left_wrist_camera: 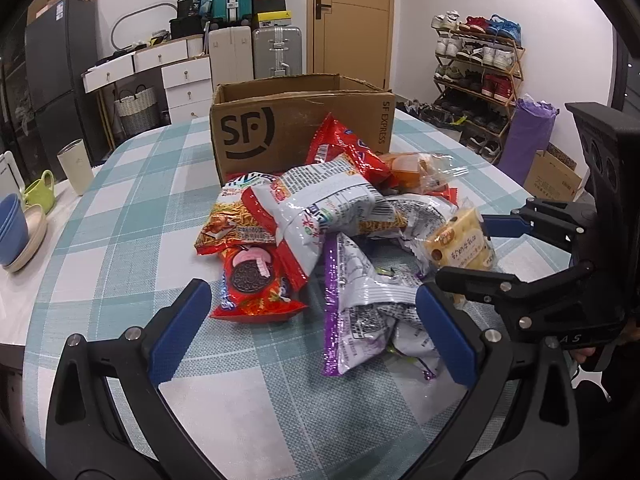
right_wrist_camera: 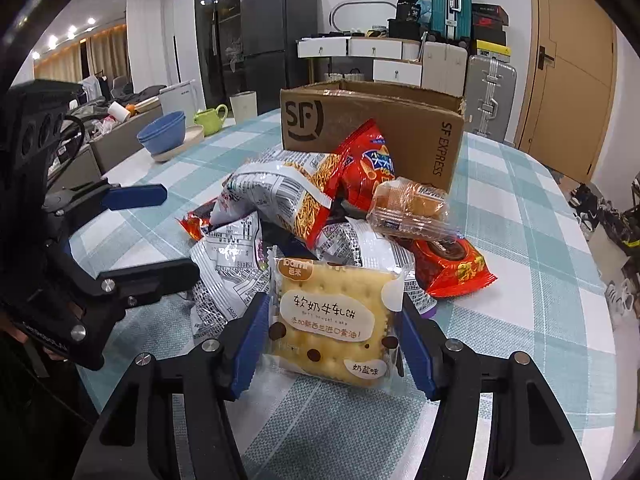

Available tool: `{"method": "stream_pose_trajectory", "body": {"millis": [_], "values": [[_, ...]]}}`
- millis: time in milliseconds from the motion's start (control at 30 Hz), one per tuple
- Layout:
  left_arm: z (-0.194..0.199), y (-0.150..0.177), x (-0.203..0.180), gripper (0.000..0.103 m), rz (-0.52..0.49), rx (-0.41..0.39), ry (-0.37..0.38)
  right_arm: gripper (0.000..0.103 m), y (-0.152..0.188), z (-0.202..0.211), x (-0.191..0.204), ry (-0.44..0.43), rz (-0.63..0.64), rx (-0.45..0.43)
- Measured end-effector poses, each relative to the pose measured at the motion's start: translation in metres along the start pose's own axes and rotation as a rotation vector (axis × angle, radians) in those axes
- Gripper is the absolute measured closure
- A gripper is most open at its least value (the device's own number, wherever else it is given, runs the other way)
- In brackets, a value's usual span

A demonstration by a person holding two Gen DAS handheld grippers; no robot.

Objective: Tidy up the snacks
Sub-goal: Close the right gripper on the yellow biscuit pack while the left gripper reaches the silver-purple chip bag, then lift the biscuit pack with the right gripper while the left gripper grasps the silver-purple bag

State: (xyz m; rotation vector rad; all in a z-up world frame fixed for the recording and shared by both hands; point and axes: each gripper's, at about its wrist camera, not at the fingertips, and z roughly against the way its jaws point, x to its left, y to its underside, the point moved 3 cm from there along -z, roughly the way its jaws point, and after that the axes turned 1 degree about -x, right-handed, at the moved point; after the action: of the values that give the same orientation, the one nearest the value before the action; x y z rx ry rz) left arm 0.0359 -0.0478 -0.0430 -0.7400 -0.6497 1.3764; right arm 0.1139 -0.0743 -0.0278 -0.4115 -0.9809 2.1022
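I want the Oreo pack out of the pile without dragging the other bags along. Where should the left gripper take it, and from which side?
Grip the red Oreo pack at its near crimped bottom edge, coming from the near side with the open left gripper. That end lies flat and bare on the tablecloth; its far end is tucked under the white-and-red bag.

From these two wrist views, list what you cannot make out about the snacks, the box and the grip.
- Inside of the cardboard box: both views, hidden by its front wall.
- Snacks at the pile's bottom: both views, covered by the noodle bag.
- Whether the right gripper truly clamps the cracker packet: pads flank it, contact unclear.
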Motion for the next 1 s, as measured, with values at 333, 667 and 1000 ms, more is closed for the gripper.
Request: {"method": "stream_pose_trajectory", "body": {"millis": [333,667,1000], "values": [[-0.001,0.002,-0.030,0.008,-0.091,0.014,0.076,0.040,-0.001,0.024,-0.015,0.006,-0.055,-0.072],[-0.021,0.007,-0.047,0.022,-0.122,0.104,0.107,0.040,0.001,0.028,-0.022,0.015,-0.068,-0.070],[-0.034,0.011,-0.045,0.051,-0.076,0.140,0.122,0.040,0.000,0.033,-0.025,0.018,-0.086,-0.087]]}}
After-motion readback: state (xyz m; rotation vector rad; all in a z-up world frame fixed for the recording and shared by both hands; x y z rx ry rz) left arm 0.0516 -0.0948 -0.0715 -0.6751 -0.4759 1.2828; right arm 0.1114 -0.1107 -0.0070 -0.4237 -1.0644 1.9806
